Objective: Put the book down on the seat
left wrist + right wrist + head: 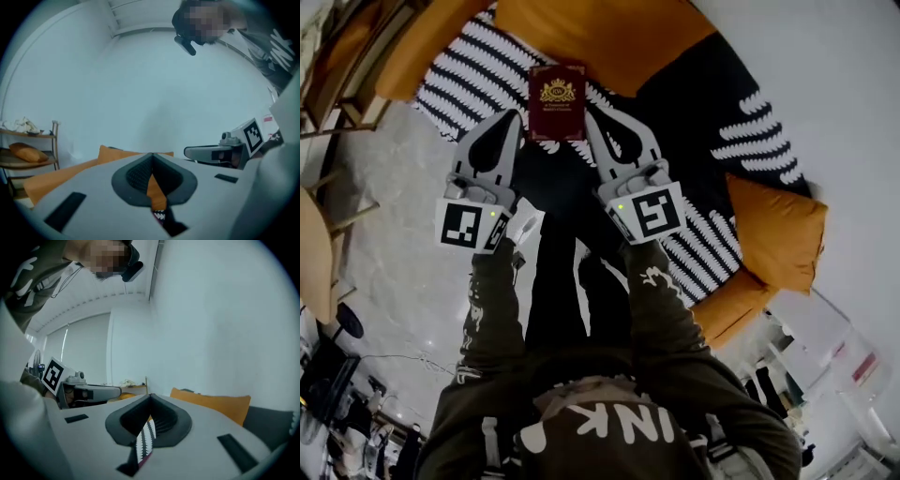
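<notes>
The book (557, 101), dark red with a gold crest, lies flat on the black-and-white striped seat (469, 70), cover up. My left gripper (517, 118) hovers at the book's left edge and my right gripper (591, 118) at its right edge. Both point away from me. In the left gripper view the left gripper (152, 157) has its jaws together with nothing between them; only orange and striped fabric show through the gap below the tips. The right gripper (150, 400) is likewise shut and empty, with striped fabric and a sliver of dark red behind it.
Orange cushions lie at the back of the seat (609, 33) and at its right end (778, 230). A wooden chair (337, 84) stands to the left over grey floor. A small wooden shelf (28, 150) stands by the white wall.
</notes>
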{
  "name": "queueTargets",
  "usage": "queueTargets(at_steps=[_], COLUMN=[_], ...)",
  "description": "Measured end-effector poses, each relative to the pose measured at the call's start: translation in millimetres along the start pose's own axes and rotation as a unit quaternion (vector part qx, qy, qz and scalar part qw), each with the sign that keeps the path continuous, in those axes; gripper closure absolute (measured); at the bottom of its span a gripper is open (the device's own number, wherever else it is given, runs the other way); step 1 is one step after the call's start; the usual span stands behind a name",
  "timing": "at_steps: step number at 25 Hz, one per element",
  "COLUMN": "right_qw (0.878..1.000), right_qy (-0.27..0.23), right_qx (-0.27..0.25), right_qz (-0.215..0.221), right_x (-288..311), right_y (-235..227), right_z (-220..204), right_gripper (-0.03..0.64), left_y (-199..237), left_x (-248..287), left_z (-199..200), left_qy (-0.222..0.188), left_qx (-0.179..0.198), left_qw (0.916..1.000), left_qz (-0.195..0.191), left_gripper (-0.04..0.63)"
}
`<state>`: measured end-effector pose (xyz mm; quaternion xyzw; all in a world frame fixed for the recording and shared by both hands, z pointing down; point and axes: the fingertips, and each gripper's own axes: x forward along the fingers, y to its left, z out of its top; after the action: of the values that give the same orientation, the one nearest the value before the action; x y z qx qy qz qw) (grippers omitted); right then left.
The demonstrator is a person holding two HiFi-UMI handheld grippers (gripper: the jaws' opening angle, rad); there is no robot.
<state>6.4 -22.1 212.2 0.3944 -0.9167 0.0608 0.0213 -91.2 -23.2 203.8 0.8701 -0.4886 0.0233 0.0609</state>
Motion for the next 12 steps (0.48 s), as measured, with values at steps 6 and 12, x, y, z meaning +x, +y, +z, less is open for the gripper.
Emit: queueTargets(at_steps=[6, 12], right_qw=[0.998, 0.995], right_qy=[-0.051, -0.083], right_qx=[-0.032, -0.051], right_qz=[0.02, 0.03], right_x=[-71.4, -135.4], right_y=[48.2, 87.1], right_z=[105.4, 190.1], right_gripper=[0.607, 0.607], left_y=[-64.1, -121.1], left_x=[-67.9, -119.9], left_z=[99.2, 184.7], left_qy=[-0.043, -0.071], left_qx=[0.037, 0.058], left_qw=[0.998, 0.9951], left_qz=[0.028, 0.037], left_gripper=[0.591, 0.591])
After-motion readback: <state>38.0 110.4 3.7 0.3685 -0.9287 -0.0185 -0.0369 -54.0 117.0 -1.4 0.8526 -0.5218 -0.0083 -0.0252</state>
